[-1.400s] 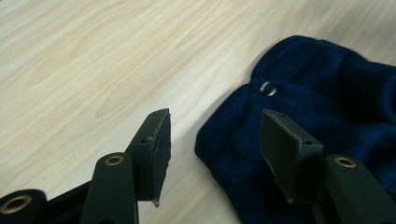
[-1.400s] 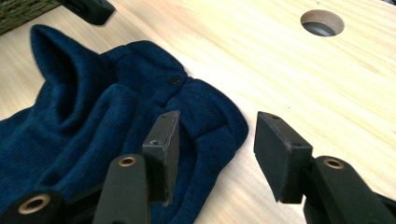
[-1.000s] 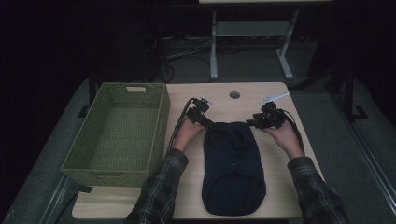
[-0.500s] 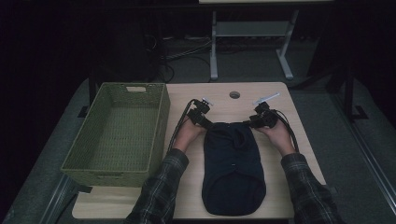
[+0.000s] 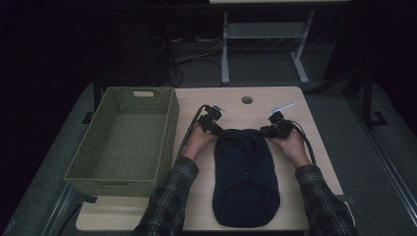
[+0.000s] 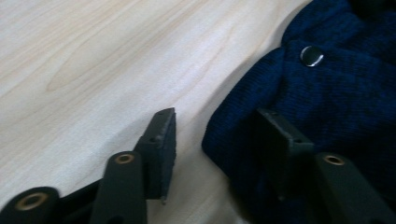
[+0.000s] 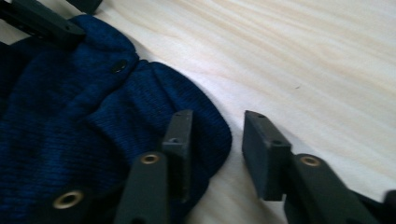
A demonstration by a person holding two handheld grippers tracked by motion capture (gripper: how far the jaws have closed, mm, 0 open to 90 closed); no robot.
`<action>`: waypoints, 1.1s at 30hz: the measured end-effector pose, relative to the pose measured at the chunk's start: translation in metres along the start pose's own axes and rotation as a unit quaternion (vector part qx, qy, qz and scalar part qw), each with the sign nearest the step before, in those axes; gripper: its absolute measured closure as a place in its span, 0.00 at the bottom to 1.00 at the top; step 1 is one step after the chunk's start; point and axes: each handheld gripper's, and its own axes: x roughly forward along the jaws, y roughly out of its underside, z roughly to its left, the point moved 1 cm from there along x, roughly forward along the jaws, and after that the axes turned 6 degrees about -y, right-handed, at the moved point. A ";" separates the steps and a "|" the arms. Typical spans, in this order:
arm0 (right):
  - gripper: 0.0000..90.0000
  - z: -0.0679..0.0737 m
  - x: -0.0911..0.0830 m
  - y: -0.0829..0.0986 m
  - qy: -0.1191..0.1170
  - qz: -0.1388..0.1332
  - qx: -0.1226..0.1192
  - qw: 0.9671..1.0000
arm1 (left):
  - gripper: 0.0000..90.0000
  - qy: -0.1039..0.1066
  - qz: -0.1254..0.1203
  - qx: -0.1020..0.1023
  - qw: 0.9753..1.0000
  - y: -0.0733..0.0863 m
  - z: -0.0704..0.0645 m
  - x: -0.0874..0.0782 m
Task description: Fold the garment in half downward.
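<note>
While the dark navy knitted garment lies flat down the middle of the pale wooden table, its rounded end near the person and its far edge up by the two hands, both tools have been brought to that far edge, one at each corner. The left gripper sits at the far left corner; seen in the left gripper view, its jaws stand apart, one resting over the knit and the other on bare wood beside it, so the hem runs between them without being pinched. The right gripper mirrors this at the far right corner, jaws likewise spread, one over the rounded fold of cloth and the other on the table. That pairing looks deliberate to me: taking both far corners at once would let the person lift or fold the piece evenly instead of dragging it askew. A small metal snap button shows just beyond the left jaws (a cardigan or vest, perhaps, though I cannot be sure). The olive green woven basket waits empty along the left edge of the table, well apart from the cloth, probably where it will end up.
</note>
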 end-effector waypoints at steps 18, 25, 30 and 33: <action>0.94 0.013 0.000 -0.008 0.025 0.025 -0.019 0.999 | 0.89 0.004 0.012 0.011 1.000 -0.002 -0.005 -0.011; 0.94 0.019 -0.017 -0.025 0.037 0.007 -0.036 0.999 | 0.89 -0.012 -0.031 0.006 0.999 -0.008 -0.003 -0.033; 0.94 0.023 -0.030 -0.036 0.039 -0.010 -0.041 0.998 | 0.89 -0.027 -0.056 0.018 0.998 -0.014 -0.004 -0.049; 0.94 0.026 -0.038 -0.040 0.039 -0.022 -0.044 0.998 | 0.89 -0.035 -0.069 0.025 0.997 -0.019 -0.004 -0.059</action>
